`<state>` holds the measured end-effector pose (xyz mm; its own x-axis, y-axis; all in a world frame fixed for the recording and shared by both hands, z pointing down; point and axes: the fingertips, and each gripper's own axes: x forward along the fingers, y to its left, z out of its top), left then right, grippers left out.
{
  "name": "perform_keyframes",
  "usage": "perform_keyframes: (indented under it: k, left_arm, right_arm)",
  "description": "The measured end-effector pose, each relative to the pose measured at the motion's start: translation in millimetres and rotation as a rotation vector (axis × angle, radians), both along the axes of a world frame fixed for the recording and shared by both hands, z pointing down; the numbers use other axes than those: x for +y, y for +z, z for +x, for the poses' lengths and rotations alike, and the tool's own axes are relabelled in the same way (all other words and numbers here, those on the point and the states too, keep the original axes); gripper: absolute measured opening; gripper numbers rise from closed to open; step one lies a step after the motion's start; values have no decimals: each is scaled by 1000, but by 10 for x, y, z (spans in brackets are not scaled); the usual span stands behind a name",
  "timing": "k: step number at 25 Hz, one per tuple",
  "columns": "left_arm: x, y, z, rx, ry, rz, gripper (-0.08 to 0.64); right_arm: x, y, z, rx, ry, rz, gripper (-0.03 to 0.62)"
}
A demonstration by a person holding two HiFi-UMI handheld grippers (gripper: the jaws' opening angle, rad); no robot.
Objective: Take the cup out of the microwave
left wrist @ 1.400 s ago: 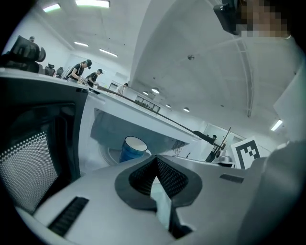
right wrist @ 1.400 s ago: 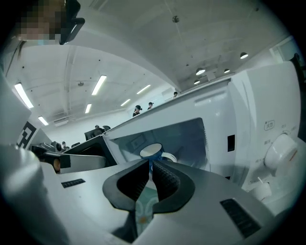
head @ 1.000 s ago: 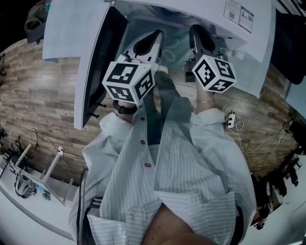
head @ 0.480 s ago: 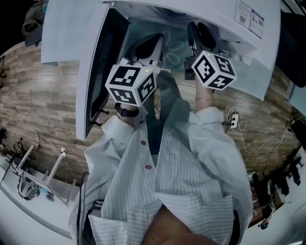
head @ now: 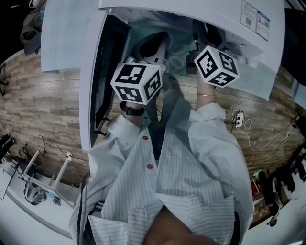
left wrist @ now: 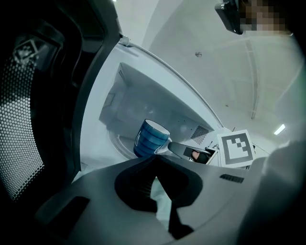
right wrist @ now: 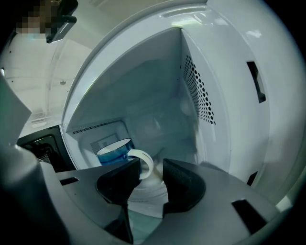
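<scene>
A blue cup (left wrist: 150,138) with a white handle (right wrist: 145,164) stands upright on the turntable inside the open microwave (head: 191,12). My right gripper (right wrist: 152,165) reaches into the cavity. It is open, and its jaws have just been opening. The cup's handle shows just beyond the gap between them, and neither pad touches it. My left gripper (left wrist: 156,160) is shut and empty, a short way in front of the cup. In the head view both grippers, left (head: 154,45) and right (head: 208,33), point into the microwave's mouth.
The microwave door (head: 91,81) hangs open on the left, close beside my left gripper. A side wall with vent holes (right wrist: 198,95) stands right of my right gripper. A power strip and cables (head: 237,119) lie on the wooden floor to the right.
Both grippers have edged a little further into the microwave's mouth. The head view has shifted slightly with them.
</scene>
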<state>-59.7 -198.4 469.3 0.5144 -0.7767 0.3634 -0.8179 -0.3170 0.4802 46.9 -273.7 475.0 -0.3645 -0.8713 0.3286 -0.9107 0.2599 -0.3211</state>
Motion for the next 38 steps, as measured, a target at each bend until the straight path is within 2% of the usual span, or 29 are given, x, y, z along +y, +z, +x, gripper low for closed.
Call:
perform_keyframes:
  k: [23, 26, 30, 38]
  left_arm:
    - [-98, 83, -87, 18, 30, -12, 8]
    - [-110, 84, -95, 21, 32, -12, 8]
    - [-110, 98, -118, 22, 30, -15, 8]
    - [-103, 72, -161, 26, 32, -11, 8]
  right_arm:
    - [-254, 184, -114, 27, 46, -51, 150]
    - [-256, 184, -123, 34, 49, -47, 136]
    - [-257, 173, -146, 24, 51, -42, 71]
    - [-231, 153, -110, -21, 89, -36, 63]
